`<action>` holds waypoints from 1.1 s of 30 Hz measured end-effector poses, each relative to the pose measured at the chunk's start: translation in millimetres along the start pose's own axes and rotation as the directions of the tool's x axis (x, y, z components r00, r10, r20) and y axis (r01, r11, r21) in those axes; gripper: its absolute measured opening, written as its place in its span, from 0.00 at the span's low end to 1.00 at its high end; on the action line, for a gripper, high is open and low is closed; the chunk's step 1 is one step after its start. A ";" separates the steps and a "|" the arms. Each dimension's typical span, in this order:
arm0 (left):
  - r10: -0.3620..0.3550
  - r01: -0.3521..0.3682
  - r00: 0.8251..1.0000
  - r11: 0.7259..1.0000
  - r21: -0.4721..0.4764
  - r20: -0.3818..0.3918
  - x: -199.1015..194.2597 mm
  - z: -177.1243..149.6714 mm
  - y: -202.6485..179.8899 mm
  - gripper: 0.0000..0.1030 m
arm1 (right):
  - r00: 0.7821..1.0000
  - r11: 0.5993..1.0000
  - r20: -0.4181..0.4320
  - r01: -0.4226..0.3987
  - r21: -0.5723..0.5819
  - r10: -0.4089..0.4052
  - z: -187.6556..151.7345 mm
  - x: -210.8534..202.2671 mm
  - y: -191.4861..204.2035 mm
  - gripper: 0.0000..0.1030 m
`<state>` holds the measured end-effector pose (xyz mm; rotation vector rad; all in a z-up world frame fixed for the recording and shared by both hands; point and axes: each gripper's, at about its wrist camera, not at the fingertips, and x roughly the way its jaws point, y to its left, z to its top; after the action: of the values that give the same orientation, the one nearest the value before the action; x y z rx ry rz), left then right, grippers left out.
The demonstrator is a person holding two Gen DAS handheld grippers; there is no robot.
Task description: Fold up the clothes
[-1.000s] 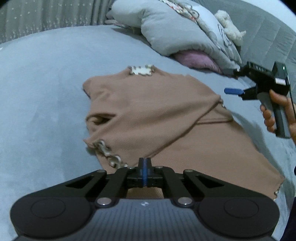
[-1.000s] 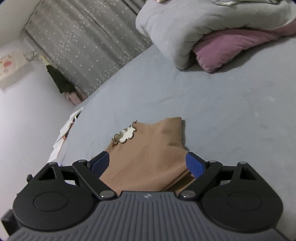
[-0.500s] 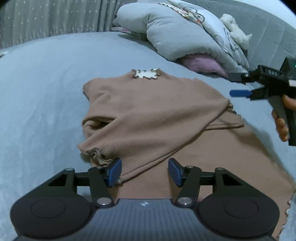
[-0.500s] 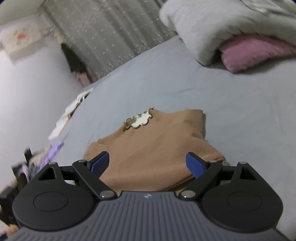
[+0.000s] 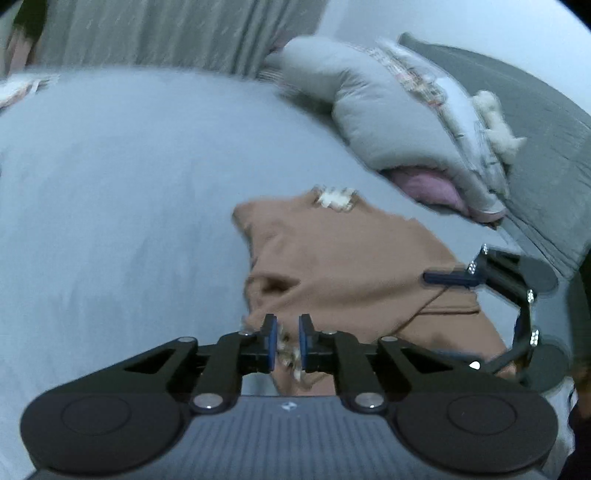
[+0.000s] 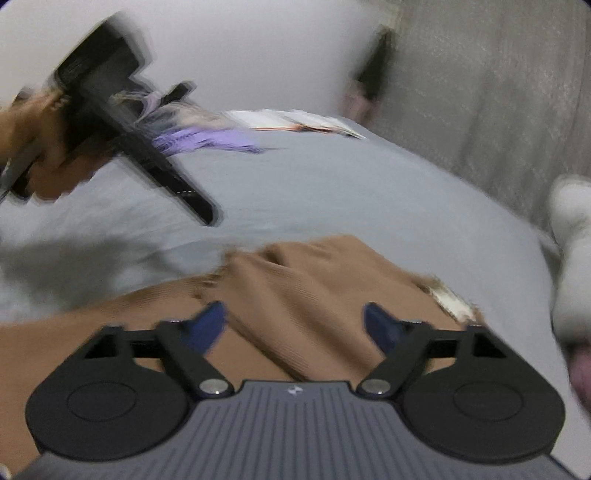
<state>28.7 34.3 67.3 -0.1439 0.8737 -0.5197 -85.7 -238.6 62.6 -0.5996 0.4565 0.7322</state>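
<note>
A brown ribbed top [image 5: 351, 258] lies on the grey bed [image 5: 129, 221], with its cream lace collar [image 5: 334, 197] at the far end and one sleeve folded across the body. My left gripper [image 5: 287, 339] is at the near left corner. Its jaws are closing with a small gap left, and the frilly sleeve cuff [image 5: 286, 350] sits loosely between the pads. My right gripper [image 6: 293, 325] hovers over the top [image 6: 306, 273], blurred, jaws closing with no fabric between them. One of its blue fingers [image 5: 447, 277] reaches over the top's right side.
A bunched grey duvet [image 5: 388, 122] over a pink pillow [image 5: 424, 184] lies at the back right by the padded headboard [image 5: 546, 129], with a white plush toy [image 5: 498, 122] on it. Grey curtains [image 5: 166, 33] hang behind. Papers [image 6: 295, 123] lie at the bed's far edge.
My left gripper opened, shifted to the frilly cuff and narrowed around it. My right gripper swung in over the top's right side, rolled over, and its jaws came closer together.
</note>
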 end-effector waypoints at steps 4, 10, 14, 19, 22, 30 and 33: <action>-0.001 0.000 1.000 0.999 -0.033 -0.024 5.8 -1.1 -2.3 0.30 | 0.998 0.991 -0.053 0.016 -0.132 -0.023 1.4 27.4 33.8 0.42; -0.028 0.030 0.999 0.989 -0.141 0.022 -6.9 5.6 14.8 0.33 | 0.996 0.981 -0.034 0.075 -0.180 -0.082 6.2 44.8 46.6 0.42; -0.117 0.129 0.991 0.954 -0.270 0.058 -14.2 10.0 31.9 0.43 | 0.995 0.983 -0.046 0.077 -0.164 -0.086 5.7 61.4 50.9 0.08; -0.100 0.115 0.992 0.962 -0.246 0.071 -17.9 13.6 27.9 0.49 | 1.000 0.998 -0.008 0.023 -0.061 -0.023 7.5 34.5 42.2 0.07; -0.115 0.126 0.992 0.964 -0.232 0.059 -12.9 12.1 19.9 0.50 | 1.000 1.000 0.011 0.001 -0.002 -0.001 7.9 26.5 35.7 0.07; -0.036 0.033 0.999 0.990 -0.140 -0.020 15.5 0.6 -0.9 0.56 | 0.987 0.980 -0.064 -0.138 0.145 0.148 2.6 24.4 18.1 0.24; -0.022 0.018 0.999 0.989 -0.148 -0.025 20.8 -3.7 3.1 0.57 | 0.987 0.945 0.008 -0.155 0.288 0.159 -5.7 -3.9 -20.5 0.30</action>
<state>38.0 27.2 49.5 -0.2820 0.9376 -0.4764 -74.4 -256.3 67.7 -0.2968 0.6184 0.7951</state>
